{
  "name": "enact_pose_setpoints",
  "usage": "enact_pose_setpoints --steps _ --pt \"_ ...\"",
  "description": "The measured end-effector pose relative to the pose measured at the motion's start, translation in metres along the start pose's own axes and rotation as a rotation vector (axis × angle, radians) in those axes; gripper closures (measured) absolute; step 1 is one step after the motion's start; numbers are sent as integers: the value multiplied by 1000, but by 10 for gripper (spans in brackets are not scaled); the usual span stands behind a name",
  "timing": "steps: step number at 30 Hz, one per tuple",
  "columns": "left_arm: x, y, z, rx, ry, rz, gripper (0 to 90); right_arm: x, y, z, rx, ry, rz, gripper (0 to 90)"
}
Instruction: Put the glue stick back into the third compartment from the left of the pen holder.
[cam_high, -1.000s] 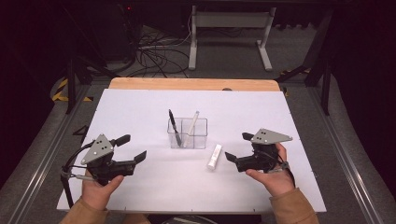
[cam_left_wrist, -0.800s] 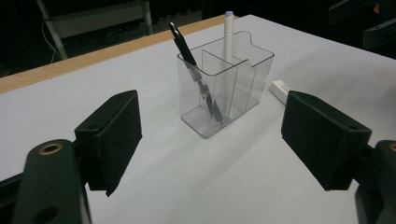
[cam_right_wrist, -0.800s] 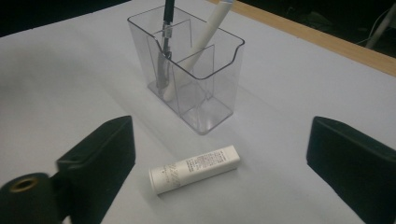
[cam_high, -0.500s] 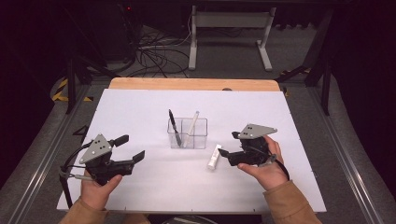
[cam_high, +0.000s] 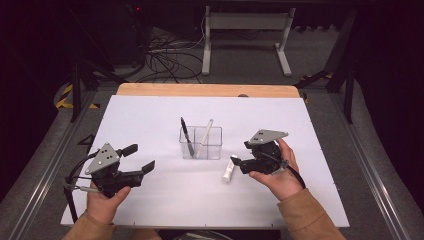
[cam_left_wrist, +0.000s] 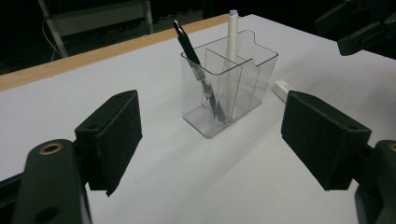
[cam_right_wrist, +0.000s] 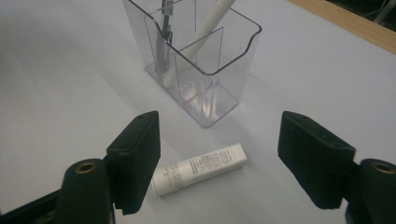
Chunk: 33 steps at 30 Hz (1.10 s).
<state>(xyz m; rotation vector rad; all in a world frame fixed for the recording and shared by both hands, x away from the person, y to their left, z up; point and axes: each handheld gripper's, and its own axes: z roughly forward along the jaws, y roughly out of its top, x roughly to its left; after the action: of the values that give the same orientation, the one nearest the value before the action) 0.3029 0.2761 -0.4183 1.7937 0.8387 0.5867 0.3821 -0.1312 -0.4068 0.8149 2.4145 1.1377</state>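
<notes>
Two grippers over the white table (cam_high: 150, 120), and the one that counts is my right gripper (cam_high: 239, 163), jaws spread wide and holding nothing, poised over the tube (cam_high: 228, 169). The tube lies flat on the sheet, just in front of the clear holder (cam_high: 201, 142) and apart from it. In the right gripper view the tube (cam_right_wrist: 200, 168) sits between the pads and low in the gap, nearer the left-hand one; its long axis runs across the gap at a slant, one end hidden behind that pad, so I judge the wrist needs a turn before the jaws can close across its width rather than along its length. My left gripper (cam_high: 142, 169) hangs well off on the other side of the holder, also wide open and empty, aimed at the holder (cam_left_wrist: 229, 81) with its black pen (cam_left_wrist: 198, 70) and white pen (cam_left_wrist: 231, 42) standing inside; the right hand is plainly the nearer one for the pickup
</notes>
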Motion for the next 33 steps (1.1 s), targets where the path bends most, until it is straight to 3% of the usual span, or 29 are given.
enact_pose_setpoints --steps 4,8,15,22,26,30,33 --pt "0 0 0 -3 1 3 211 2 7 4 50 -6 10 352" --pt "0 0 -1 -10 -3 -13 211 5 14 9 106 -17 55 384" --pt "2 0 -2 -9 2 -3 210 8 21 18 192 -29 146 430" --pt "2 0 -3 -9 4 -2 211 9 22 21 205 -32 145 424" --pt "1 0 -2 -9 2 3 214 8 21 24 205 -58 147 408" --pt "1 0 -2 -9 1 4 213 8 21 26 220 -46 160 408" --pt "1 0 -1 -9 1 2 213 8 21 27 239 -20 217 420"
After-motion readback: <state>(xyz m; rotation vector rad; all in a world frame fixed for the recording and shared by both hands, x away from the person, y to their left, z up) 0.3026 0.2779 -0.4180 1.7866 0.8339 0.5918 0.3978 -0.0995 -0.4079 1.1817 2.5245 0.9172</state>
